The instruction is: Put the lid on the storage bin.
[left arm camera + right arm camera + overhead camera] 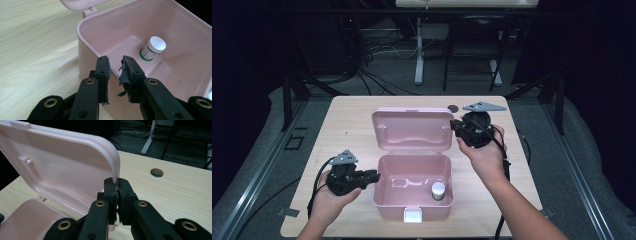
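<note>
Bottle (438,190) first, nearest us: white-capped, standing in the front right corner of the pink box (412,209) on the surface (347,120). Left tool (371,176) sits at the box's left wall, its jaws spread to either side of the rim, no squeeze visible. Farther back, right tool (456,125) is pressed together on the right edge of the raised lid (412,131). Looks like the closing step; next, the right must swing that lid forward and down while the left steadies the box.
</note>
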Available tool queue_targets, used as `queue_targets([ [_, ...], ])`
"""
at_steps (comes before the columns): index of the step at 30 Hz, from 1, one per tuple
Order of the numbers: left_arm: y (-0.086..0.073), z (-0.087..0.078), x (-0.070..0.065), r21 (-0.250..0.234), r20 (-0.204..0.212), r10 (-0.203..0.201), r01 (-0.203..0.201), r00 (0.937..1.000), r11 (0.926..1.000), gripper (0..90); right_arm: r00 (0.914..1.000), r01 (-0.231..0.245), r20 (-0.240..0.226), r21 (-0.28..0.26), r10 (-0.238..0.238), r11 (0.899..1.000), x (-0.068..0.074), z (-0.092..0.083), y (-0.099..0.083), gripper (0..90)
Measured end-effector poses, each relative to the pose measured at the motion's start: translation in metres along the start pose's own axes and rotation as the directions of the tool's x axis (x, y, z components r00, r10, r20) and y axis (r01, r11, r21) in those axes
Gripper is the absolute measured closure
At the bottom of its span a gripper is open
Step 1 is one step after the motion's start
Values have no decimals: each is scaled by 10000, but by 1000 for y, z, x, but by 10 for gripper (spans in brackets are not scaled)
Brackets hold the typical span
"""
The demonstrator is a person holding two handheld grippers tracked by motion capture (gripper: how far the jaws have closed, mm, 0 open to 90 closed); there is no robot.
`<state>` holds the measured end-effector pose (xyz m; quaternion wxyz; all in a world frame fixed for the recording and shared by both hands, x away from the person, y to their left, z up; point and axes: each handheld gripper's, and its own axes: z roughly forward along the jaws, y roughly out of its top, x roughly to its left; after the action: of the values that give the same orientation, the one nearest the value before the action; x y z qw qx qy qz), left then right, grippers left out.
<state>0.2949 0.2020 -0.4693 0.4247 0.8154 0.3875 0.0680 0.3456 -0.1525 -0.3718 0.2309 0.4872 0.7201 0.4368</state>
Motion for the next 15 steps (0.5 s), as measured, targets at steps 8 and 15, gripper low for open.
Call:
queue_targets([
  [8, 0, 0, 0, -14, 4, -17, 17, 10000, 10000, 755, 10000, -32, -61, -24, 32, 10000, 1, -3, -2, 868],
  [15, 0, 0, 0, -5, 3, 1, -1, 10000, 10000, 756, 9999, 15, -103, -105, -16, 9999, 2, -6, -4, 868],
])
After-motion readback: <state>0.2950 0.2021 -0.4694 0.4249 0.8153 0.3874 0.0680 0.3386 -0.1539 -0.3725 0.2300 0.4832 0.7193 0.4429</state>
